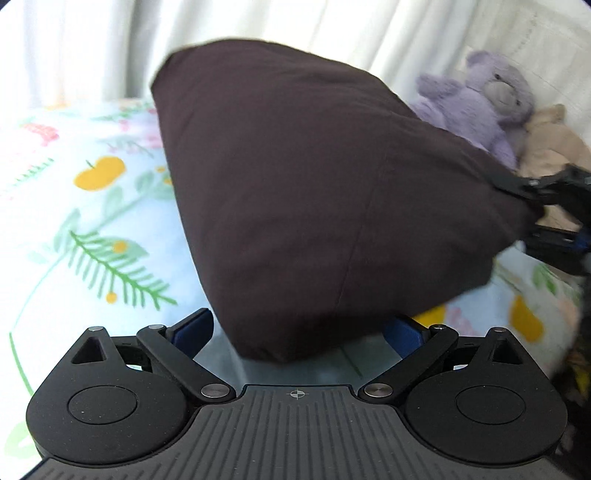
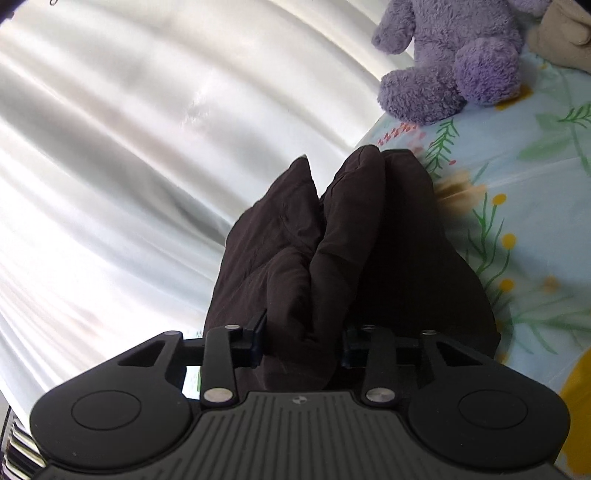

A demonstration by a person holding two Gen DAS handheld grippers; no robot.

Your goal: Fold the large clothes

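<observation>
A dark brown garment (image 1: 314, 192) hangs bunched above the floral bedsheet (image 1: 92, 221). My left gripper (image 1: 299, 330) stands open and wide, its blue pads (image 1: 195, 328) on either side of the garment's lower edge without pressing on it. At the right edge of the left wrist view, my right gripper (image 1: 517, 192) is clamped on a corner of the cloth. In the right wrist view the garment (image 2: 332, 240) is gathered in thick folds between the fingers of the right gripper (image 2: 303, 339), which is shut on it.
A purple plush bear (image 1: 480, 99) (image 2: 450, 62) and a beige plush toy (image 1: 550, 144) (image 2: 565, 33) sit at the far side of the bedsheet (image 2: 535, 184). A white curtain (image 1: 74, 48) (image 2: 110, 147) hangs behind the bed.
</observation>
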